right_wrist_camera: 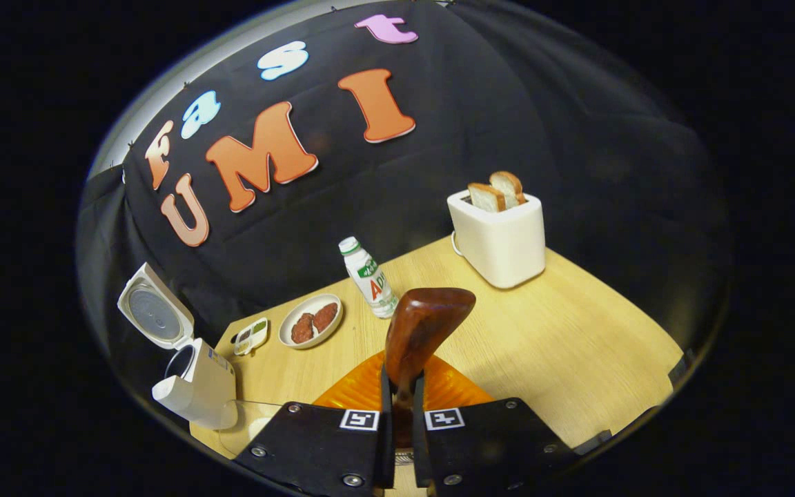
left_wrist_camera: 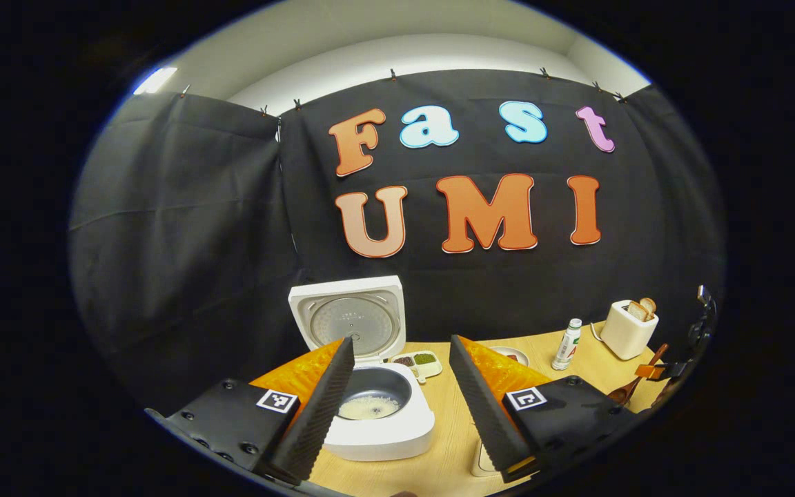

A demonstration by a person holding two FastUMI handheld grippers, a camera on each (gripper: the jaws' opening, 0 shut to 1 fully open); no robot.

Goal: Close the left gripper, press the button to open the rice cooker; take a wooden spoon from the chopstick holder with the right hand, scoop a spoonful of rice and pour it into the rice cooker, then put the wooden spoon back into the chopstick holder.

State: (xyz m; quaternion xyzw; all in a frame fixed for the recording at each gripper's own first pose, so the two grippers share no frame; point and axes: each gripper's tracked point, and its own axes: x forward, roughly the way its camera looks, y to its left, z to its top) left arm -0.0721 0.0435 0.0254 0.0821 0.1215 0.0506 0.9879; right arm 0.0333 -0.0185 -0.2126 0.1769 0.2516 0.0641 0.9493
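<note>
The white rice cooker [left_wrist_camera: 384, 428] stands open with its lid [left_wrist_camera: 350, 319] upright and a little rice at the bottom of its pot [left_wrist_camera: 370, 407]. My left gripper [left_wrist_camera: 401, 341] is open and empty, its fingers framing the cooker from above. My right gripper [right_wrist_camera: 402, 373] is shut on the handle of the dark wooden spoon [right_wrist_camera: 428, 321], whose bowl points forward above the table with no rice showing on it. In the left gripper view the right gripper [left_wrist_camera: 673, 369] sits at the far right, the spoon [left_wrist_camera: 624, 393] hanging from it. The cooker [right_wrist_camera: 197, 390] is at the lower left of the right gripper view.
On the wooden table [right_wrist_camera: 563, 338] stand a white toaster [right_wrist_camera: 501, 238] with two bread slices, a small white bottle [right_wrist_camera: 370, 276], a plate of dark patties [right_wrist_camera: 311, 321] and a small divided dish [right_wrist_camera: 252, 336]. A clear glass bowl [right_wrist_camera: 246, 421] sits beside the cooker.
</note>
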